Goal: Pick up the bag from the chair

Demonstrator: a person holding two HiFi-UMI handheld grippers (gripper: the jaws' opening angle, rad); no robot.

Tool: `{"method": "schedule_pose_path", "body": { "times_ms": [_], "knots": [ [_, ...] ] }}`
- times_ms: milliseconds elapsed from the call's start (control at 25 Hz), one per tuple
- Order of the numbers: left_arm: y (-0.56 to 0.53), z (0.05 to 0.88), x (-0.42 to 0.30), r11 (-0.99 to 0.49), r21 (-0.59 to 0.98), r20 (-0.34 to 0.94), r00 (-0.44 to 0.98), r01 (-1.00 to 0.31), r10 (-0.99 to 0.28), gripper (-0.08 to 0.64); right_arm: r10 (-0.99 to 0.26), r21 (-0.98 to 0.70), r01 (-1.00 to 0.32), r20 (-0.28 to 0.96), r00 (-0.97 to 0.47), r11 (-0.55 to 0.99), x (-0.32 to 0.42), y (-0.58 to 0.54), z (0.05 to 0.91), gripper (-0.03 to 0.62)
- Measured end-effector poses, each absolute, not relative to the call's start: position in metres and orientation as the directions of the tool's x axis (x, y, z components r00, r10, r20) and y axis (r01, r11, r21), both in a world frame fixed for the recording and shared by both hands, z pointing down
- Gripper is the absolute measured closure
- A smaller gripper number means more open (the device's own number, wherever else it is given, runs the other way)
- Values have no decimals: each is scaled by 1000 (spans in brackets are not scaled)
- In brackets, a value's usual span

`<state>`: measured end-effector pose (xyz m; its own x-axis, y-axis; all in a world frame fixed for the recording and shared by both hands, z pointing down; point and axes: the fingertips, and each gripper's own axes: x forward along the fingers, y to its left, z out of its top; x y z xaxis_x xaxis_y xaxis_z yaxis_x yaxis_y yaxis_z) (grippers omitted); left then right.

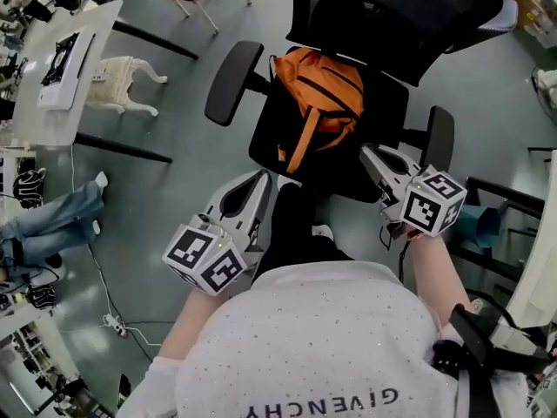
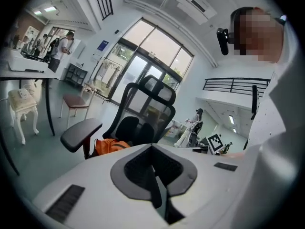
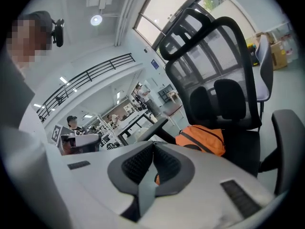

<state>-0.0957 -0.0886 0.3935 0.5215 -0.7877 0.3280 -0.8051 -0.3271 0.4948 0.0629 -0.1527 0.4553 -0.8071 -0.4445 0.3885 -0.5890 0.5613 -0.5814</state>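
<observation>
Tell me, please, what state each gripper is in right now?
Left gripper: jaws shut, holding nothing.
Right gripper: jaws shut, holding nothing.

the bag (image 1: 318, 103) sits on the seat of the chair (image 1: 383, 24), just ahead of both grippers. the left gripper (image 1: 259, 181) and the right gripper (image 1: 372, 157) are near the seat's front edge, apart from each other. the chair's back stands behind the bag. an armrest (image 1: 233, 81) is ahead of the left gripper. a small chair (image 1: 122, 81) and a desk (image 1: 52, 111) are far to its left.
</observation>
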Motion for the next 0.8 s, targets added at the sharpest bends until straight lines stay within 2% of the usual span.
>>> {"method": "schedule_pose_path", "body": {
  "times_ms": [200, 400, 800],
  "knots": [
    [-140, 405, -98, -379, 481, 347, 568, -791, -746, 555, -459, -578, -631, 434, -775, 518, 61, -189, 482, 572],
    [-171, 434, -107, -388, 535, 397, 629, -750, -669, 555, -445, -553, -680, 514, -733, 481, 55, -217, 517, 565],
    [-223, 499, -112, -425, 549, 465, 685, -720, -561, 556, -402, -478, -699, 584, -705, 533, 51, -270, 568, 565]
  ]
}}
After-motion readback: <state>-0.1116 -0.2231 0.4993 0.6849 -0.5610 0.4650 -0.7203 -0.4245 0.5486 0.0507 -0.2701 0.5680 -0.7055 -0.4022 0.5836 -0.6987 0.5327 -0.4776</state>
